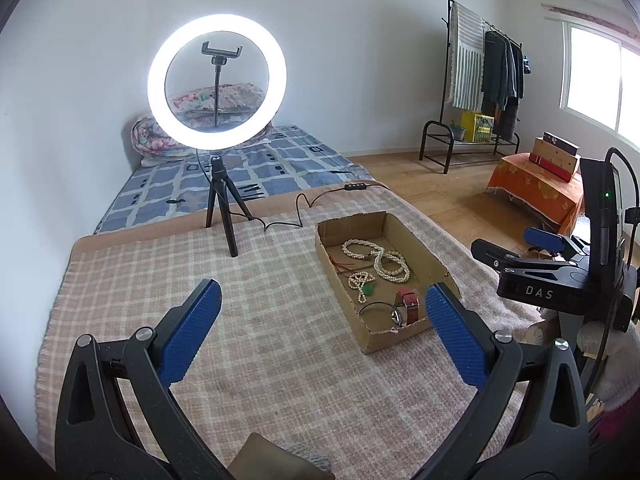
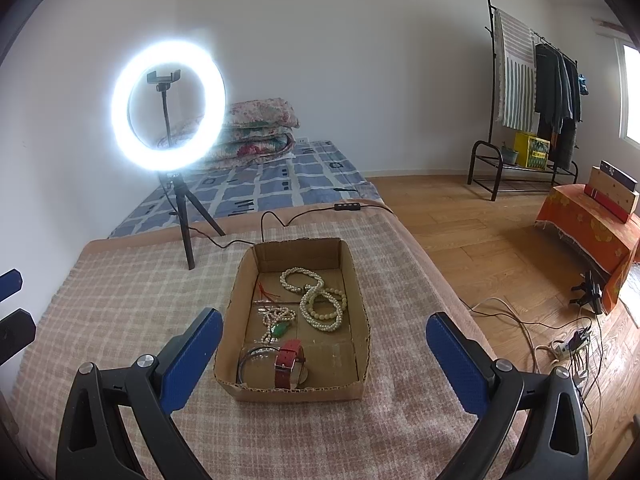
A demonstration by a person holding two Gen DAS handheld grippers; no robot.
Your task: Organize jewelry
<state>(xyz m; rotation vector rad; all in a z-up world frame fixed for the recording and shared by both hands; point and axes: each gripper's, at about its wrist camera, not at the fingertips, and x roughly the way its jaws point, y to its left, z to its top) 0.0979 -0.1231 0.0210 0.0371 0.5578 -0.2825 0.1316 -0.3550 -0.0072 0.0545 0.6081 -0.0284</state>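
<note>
While both grippers hover empty, findings stand thus:
Box: cardboard box (image 2: 362,344) on the checked blanket, lower centre of the right view; long axis runs away from the camera.
Contents: pearl necklace (image 2: 320,300), red watch (image 2: 289,362), bangle (image 2: 250,356).
Right gripper (image 2: 324,364): jaws wide, box directly ahead; judged nearer.
Left gripper (image 1: 322,334): jaws wide, box toward right of frame.
</note>
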